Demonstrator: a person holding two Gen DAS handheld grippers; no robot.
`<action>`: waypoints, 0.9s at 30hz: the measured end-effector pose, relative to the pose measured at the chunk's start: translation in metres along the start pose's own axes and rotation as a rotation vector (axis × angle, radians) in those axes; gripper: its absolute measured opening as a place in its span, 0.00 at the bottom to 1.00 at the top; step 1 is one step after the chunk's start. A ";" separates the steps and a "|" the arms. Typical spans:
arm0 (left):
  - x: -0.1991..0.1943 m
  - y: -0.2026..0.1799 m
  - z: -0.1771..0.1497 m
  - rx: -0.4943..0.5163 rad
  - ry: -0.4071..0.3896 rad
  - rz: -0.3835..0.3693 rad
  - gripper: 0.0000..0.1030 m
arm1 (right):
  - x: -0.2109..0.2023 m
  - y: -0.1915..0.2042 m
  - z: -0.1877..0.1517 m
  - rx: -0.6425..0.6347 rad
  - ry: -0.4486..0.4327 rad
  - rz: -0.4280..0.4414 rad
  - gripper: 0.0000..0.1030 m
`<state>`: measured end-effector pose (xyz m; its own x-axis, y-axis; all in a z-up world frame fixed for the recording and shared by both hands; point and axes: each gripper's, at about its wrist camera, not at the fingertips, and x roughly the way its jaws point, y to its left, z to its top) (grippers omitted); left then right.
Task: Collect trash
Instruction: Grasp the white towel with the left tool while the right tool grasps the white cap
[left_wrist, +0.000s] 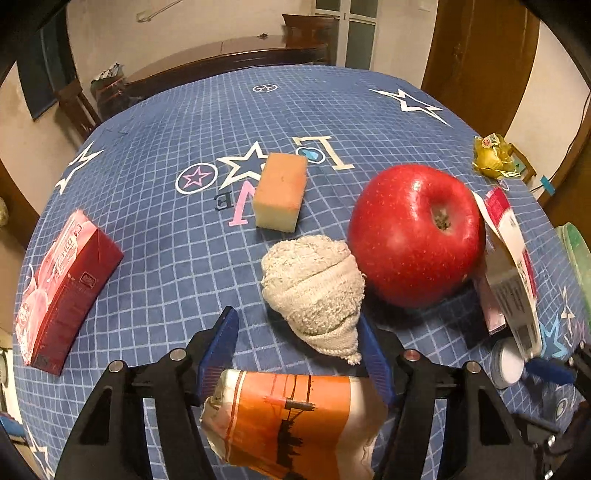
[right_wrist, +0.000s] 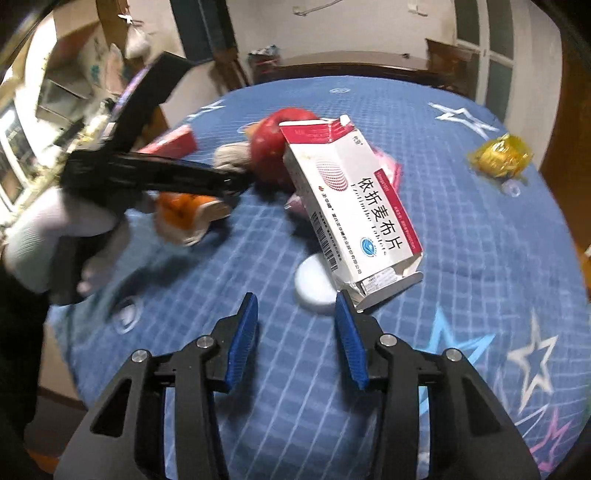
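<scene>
Two hand-held grippers share one build: matte black plastic arms with triangular cut-outs, jointed by round silver pins, each ending in a ribbed blue pad. On the left gripper (left_wrist: 299, 339) four silver pins sit behind the blue pads (left_wrist: 218, 347); the right gripper (right_wrist: 295, 336) carries the same four pins behind its own blue pads (right_wrist: 243, 339). Behind the left gripper's black body, the person's hand (right_wrist: 62, 229) wears a white knitted glove above a dark sleeve.
</scene>
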<state>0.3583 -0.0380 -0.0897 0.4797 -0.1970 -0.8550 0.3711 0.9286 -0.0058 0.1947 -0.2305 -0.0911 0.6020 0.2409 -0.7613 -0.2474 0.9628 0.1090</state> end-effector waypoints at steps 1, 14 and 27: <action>0.001 0.000 0.001 -0.003 -0.002 -0.004 0.64 | 0.001 0.001 0.001 0.001 -0.001 -0.017 0.41; -0.001 0.002 -0.001 0.026 -0.034 -0.034 0.52 | 0.009 0.008 0.000 0.035 0.004 0.000 0.43; -0.005 -0.010 -0.001 0.014 -0.111 0.026 0.29 | 0.013 0.011 0.006 0.015 -0.057 -0.013 0.36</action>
<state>0.3518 -0.0458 -0.0859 0.5739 -0.2070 -0.7923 0.3680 0.9295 0.0238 0.2045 -0.2159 -0.0954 0.6477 0.2349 -0.7248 -0.2284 0.9674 0.1094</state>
